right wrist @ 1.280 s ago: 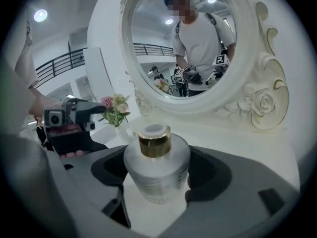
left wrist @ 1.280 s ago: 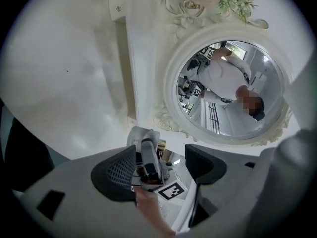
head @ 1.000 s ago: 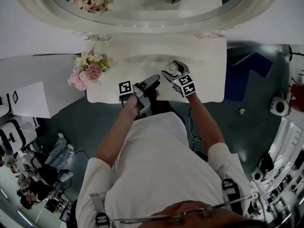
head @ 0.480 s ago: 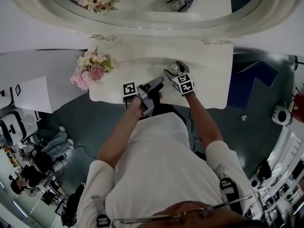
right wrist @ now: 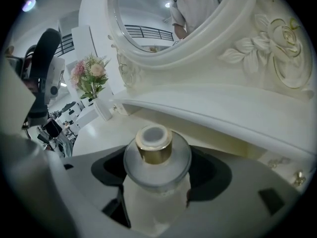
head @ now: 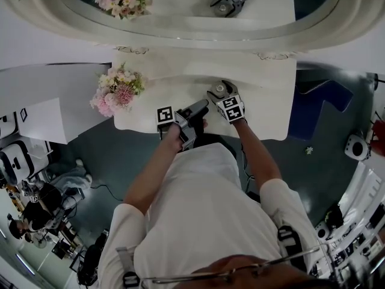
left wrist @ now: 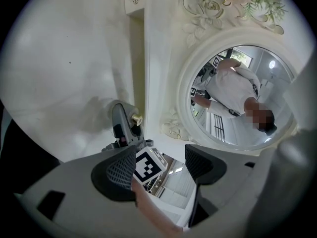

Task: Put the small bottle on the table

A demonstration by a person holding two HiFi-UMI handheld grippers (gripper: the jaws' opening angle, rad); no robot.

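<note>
The small bottle (right wrist: pixel 154 145) is pale and rounded, with a gold neck and a white cap. It sits upright between the jaws of my right gripper (right wrist: pixel 157 171), which is shut on its body. In the head view the right gripper (head: pixel 218 91) holds the bottle (head: pixel 221 89) over the middle of the white dressing table (head: pixel 264 101); whether its base touches the top is hidden. My left gripper (head: pixel 200 106) hovers by the table's front edge, just left of the right one. Its jaws stand open and empty (left wrist: pixel 161 170), aimed at the right gripper (left wrist: pixel 124 128) and the gold cap (left wrist: pixel 135 119).
A large oval mirror (head: pixel 180 5) in a carved white frame (right wrist: pixel 223 38) stands along the back of the table. A bunch of pink flowers (head: pixel 117 89) stands at the table's left end. The floor around is dark, with white furniture (head: pixel 36 122) to the left.
The head camera's view has shifted slightly. Both grippers stay almost where they were, and the right one still holds the bottle over the table.
</note>
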